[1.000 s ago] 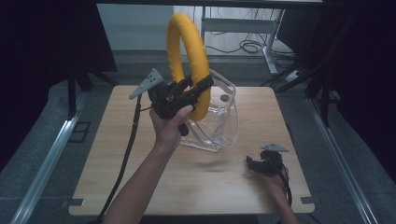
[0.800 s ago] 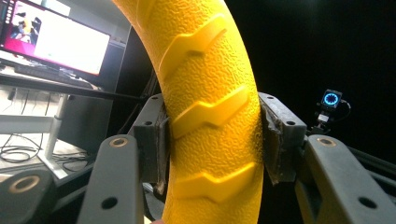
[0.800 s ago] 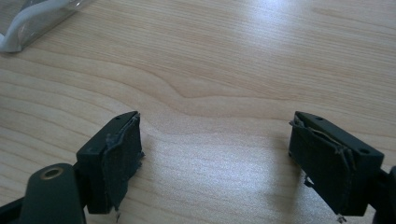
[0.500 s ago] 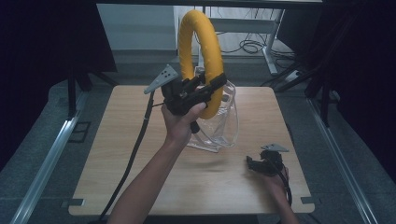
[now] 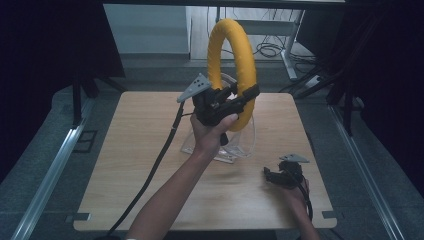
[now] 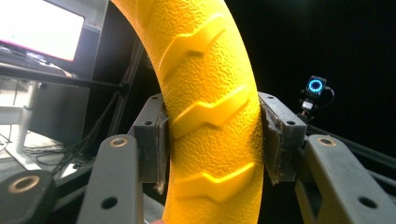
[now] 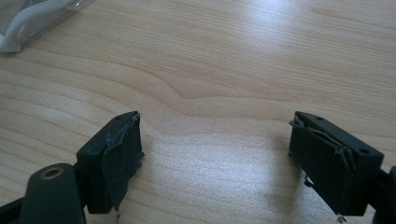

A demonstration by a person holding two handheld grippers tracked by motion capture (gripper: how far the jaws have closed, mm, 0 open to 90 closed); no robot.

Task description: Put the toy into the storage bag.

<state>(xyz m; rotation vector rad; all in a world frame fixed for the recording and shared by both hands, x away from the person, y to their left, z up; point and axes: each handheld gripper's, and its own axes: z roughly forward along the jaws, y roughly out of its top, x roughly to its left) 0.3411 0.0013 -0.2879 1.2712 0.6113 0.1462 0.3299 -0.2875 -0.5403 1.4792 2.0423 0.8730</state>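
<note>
High view: clear stand [image 5: 240,145] behind yellow ring [image 5: 231,60].

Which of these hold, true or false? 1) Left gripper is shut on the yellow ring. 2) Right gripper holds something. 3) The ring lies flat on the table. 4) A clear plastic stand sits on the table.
1) The left gripper is shut on the yellow textured ring: true.
2) The right gripper holds something: false; it is open, with bare wooden table between its pads.
3) The ring lies flat on the table: false; it is held upright in the air.
4) A clear plastic stand sits on the table: true.
</note>
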